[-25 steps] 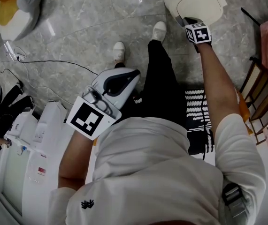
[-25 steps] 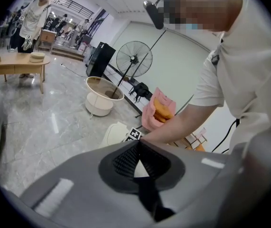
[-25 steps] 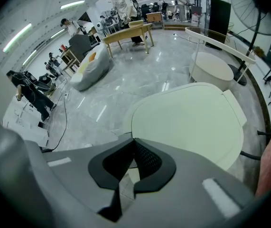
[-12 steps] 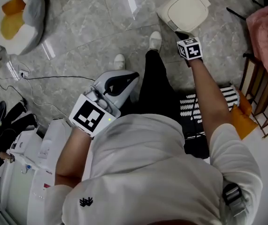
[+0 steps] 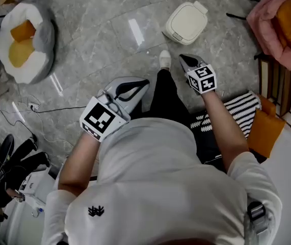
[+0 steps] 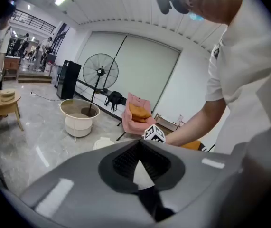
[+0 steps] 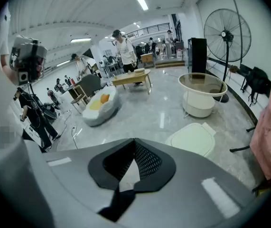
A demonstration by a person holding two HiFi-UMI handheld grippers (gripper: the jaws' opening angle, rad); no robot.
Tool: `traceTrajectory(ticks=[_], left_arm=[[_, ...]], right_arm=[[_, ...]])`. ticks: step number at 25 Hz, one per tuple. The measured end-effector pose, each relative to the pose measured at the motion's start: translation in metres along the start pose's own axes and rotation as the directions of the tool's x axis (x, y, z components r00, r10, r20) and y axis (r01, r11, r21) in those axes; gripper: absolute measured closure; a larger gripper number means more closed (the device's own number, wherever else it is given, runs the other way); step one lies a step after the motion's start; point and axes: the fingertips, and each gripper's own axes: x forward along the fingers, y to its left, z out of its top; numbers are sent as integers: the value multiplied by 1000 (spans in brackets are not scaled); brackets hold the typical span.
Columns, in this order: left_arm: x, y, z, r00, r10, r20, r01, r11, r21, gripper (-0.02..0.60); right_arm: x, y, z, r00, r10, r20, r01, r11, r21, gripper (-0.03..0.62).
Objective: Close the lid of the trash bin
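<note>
Around me on the marble floor [image 5: 94, 29] are a white pet bed [image 5: 25, 42] with orange cushions to my left, loose cables [image 5: 43, 108] below it, a pink chair [image 5: 280, 19] to my right and a striped rug [image 5: 227, 119] by my right arm. My shoe [image 5: 164, 59] points toward the bin [image 5: 186, 22], which sits on the floor with its lid lying flat. My right tool [image 5: 182, 58] is raised short of the bin and apart from it, jaws together on nothing. My left tool [image 5: 144, 81] is farther back by my leg, jaws likewise together and empty.
</note>
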Motion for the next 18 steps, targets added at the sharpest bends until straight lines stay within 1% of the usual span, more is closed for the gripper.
traceTrajectory(ticks=[2, 5, 9, 14, 18], left_arm=[[-9, -5, 0, 1000, -12, 10, 12, 999, 38, 525], [-26, -15, -2, 1000, -18, 4, 18, 997, 73, 525], [-46, -28, -5, 1000, -24, 2, 23, 992, 122, 525], [-66, -42, -4, 1000, -7, 11, 5, 987, 158, 525], [-74, -51, 0, 1000, 7, 29, -12, 988, 157, 525]], right_arm=[[-25, 24, 8, 999, 0, 41, 0, 1000, 2, 594], [-61, 59, 18, 994, -9, 106, 9, 1000, 5, 593], [-108, 99, 28, 980, -35, 196, 32, 999, 19, 593], [-159, 147, 42, 952, -40, 304, 35, 999, 23, 593], [-190, 177, 48, 935, -41, 354, 40, 999, 11, 592]])
